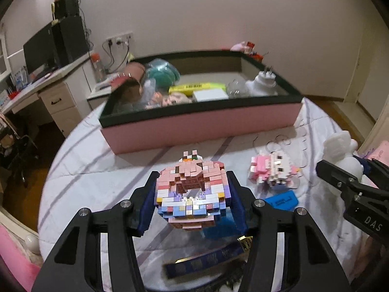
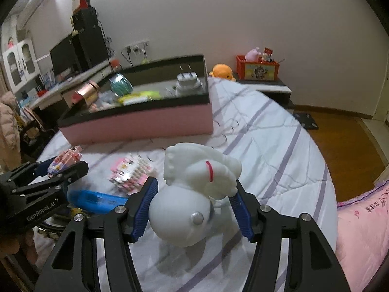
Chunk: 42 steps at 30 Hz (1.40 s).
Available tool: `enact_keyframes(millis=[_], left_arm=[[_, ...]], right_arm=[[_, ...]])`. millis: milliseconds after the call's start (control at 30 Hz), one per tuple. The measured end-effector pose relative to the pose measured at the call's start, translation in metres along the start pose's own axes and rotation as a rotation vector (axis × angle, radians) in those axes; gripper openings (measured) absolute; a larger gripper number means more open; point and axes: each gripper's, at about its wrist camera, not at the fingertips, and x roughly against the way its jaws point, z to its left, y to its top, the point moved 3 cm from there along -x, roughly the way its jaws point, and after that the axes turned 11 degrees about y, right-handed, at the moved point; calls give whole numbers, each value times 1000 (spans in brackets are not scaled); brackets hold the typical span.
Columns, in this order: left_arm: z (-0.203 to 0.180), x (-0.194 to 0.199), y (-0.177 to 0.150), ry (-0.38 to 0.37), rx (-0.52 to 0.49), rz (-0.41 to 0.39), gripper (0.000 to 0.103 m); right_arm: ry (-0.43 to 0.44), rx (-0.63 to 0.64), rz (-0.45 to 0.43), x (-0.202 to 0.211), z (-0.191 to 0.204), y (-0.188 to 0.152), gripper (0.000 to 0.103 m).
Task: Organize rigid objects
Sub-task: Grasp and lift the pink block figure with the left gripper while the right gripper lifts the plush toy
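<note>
Meanwhile, left tool (image 1: 192,194) clamps the brick donut (image 1: 192,192); right tool (image 2: 194,202) clamps the white figurine (image 2: 197,185).

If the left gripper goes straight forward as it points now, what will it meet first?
Probably the near pink wall of the storage box. The left gripper, shut on the brick toy, points at it over bare bed cover; depth is uncertain.

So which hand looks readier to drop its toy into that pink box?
Probably the left. Its gripper holds the brick donut squarely facing the pink box; the right gripper, with the white dog figure, faces past the box's corner.
</note>
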Motion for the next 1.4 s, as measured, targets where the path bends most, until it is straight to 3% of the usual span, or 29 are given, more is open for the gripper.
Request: enact_keyframes(millis=[333,867,1400], left_arm=[[22,75,12,21,56,-165,54],[55,181,14,51,119,-441,54],[55,211,24,102,82,-541,54]], right_arm=[[61,96,-150,57,61,15,61],[36,236,-350,135,134,27,61],[8,272,-439,164,152,34,61]])
